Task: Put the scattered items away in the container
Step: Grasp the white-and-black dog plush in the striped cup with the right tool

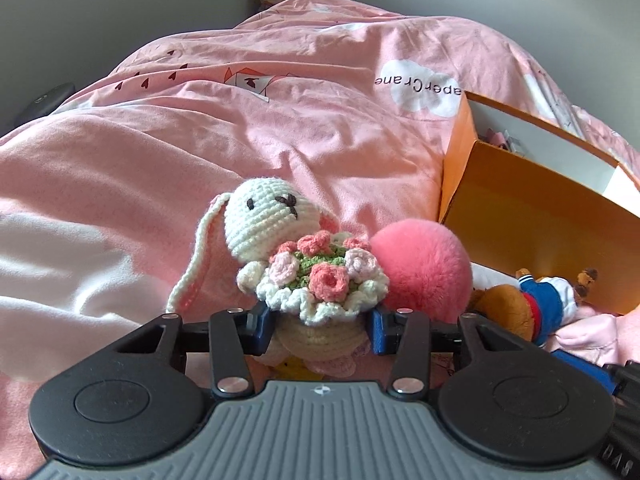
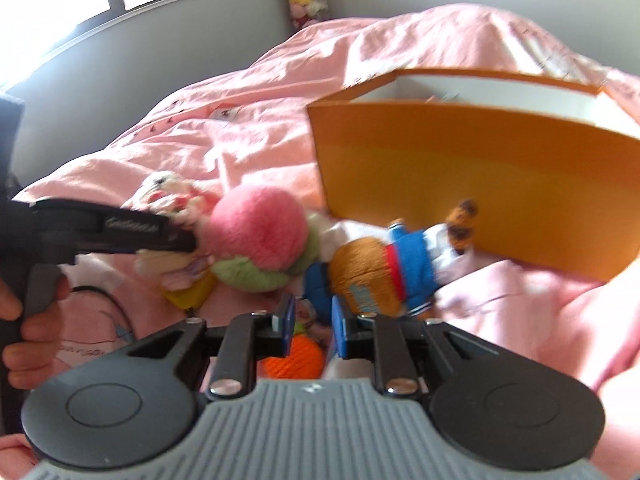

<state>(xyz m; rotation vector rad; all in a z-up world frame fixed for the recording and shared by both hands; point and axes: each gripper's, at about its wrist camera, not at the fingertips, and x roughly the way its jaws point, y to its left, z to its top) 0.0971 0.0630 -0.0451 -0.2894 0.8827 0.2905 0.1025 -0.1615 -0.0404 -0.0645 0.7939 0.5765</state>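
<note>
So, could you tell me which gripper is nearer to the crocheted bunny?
Left. The left gripper has its blue pads on either side of the crocheted bunny, at its beige base. The right gripper sits apart, over by the brown plush toy.

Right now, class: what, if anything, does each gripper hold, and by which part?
The left gripper clasps the crochet bunny by its cream base, below the bouquet. The right gripper holds nothing; its jaws stand slightly apart just short of the bear.
</note>
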